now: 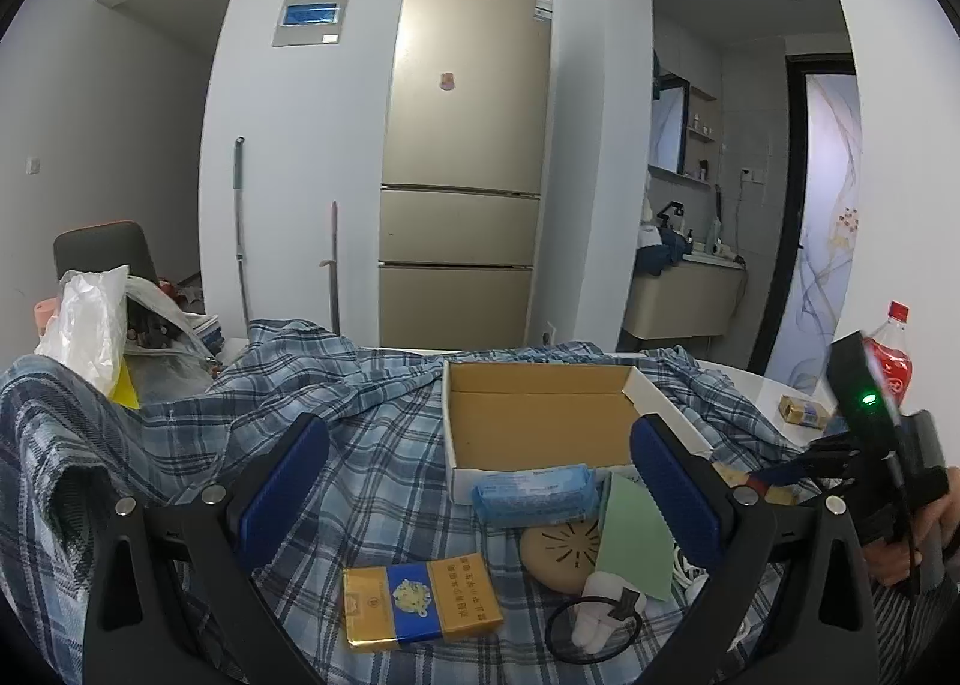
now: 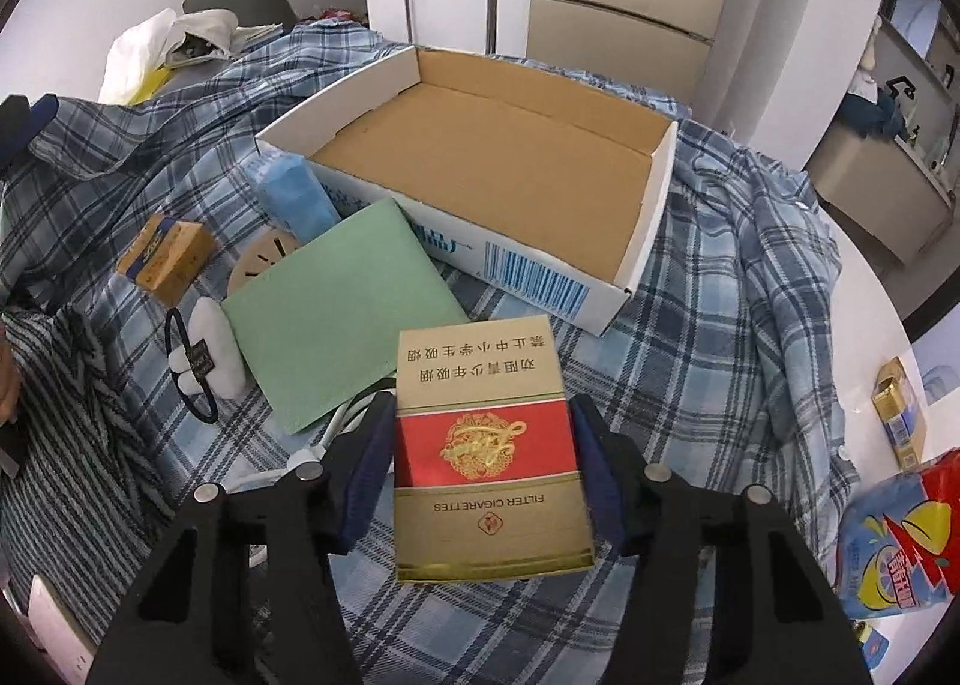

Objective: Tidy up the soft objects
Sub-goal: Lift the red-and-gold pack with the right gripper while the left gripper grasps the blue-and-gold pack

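Note:
An open cardboard box (image 2: 480, 156) lies empty on a blue plaid cloth (image 2: 720, 295). My right gripper (image 2: 483, 403) is shut on a red and gold cigarette pack (image 2: 486, 445), one pad on each long side, just in front of the box. Left of it lie a green cloth (image 2: 336, 313), a blue tissue pack (image 2: 294, 193), a white soft item with a black hair tie (image 2: 210, 349) and a blue and gold pack (image 2: 168, 259). My left gripper (image 1: 478, 427) stands open and level, holding nothing, with the tissue pack (image 1: 534, 496) and the box (image 1: 540, 415) ahead of it.
A beige round disc (image 1: 558, 556) is half under the green cloth. A red soda bottle (image 1: 894, 355), a small gold pack (image 2: 900, 415) and a snack bag (image 2: 900, 547) sit at the right on the white table. Plastic bags (image 1: 84, 319) lie at the far left.

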`<state>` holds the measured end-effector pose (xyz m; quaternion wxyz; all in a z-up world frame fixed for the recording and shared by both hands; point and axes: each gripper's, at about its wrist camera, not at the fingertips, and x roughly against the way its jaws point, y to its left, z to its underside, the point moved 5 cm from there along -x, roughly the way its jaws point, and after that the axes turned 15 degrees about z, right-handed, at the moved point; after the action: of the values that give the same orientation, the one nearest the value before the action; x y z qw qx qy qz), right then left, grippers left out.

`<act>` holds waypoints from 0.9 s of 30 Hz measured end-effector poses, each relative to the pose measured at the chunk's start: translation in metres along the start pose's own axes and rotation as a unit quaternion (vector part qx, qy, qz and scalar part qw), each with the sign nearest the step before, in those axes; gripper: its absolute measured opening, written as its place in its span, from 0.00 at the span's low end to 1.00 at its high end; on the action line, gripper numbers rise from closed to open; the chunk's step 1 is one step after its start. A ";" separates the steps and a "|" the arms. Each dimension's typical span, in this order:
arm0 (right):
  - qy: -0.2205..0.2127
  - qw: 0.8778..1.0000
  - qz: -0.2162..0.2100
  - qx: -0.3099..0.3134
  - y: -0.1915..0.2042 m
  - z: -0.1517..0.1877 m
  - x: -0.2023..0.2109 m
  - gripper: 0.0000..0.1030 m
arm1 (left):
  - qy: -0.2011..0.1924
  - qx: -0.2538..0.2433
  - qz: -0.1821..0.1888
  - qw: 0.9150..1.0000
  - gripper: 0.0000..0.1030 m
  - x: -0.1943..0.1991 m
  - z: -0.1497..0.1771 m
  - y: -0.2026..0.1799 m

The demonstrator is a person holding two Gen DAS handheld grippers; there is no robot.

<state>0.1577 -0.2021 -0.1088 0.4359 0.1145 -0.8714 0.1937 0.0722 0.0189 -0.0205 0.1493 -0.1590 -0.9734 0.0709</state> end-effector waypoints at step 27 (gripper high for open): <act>-0.236 0.956 0.016 -0.172 -0.009 -0.015 0.089 0.55 | 0.249 -0.073 -0.064 0.964 0.99 -0.013 0.030 0.022</act>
<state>0.1187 -0.2064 -0.0268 0.2272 0.0661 -0.9715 0.0152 0.0809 0.0328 -0.0561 0.3789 -0.1196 -0.9162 -0.0522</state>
